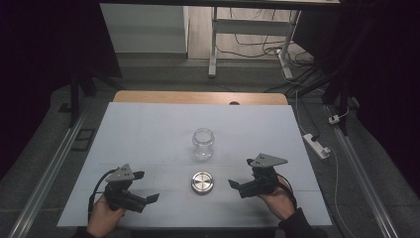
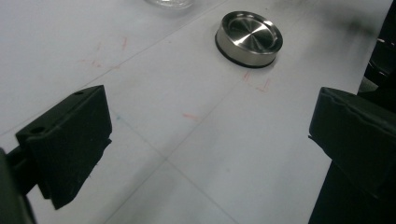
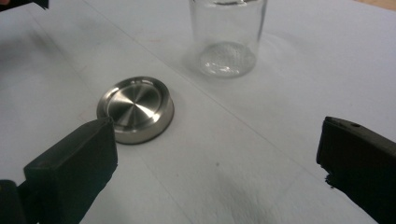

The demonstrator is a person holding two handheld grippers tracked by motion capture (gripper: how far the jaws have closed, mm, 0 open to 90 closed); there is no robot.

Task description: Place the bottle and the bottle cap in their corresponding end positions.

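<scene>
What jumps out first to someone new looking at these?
A clear glass jar stands open at mid-table, its round steel lid lying flat just in front of it, apart from it. The left gripper and right gripper flank the lid, fingers spread wide, holding nothing.

High view looks down the table; both gripper views, low and close, share the metal lid (image 2: 249, 38).

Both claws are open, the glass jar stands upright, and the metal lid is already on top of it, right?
Not quite. The metal lid is not on the glass jar; it lies flat on the table in front of the jar, apart from it, as the high view shows. The left claw and right claw are open and the jar stands upright.
</scene>
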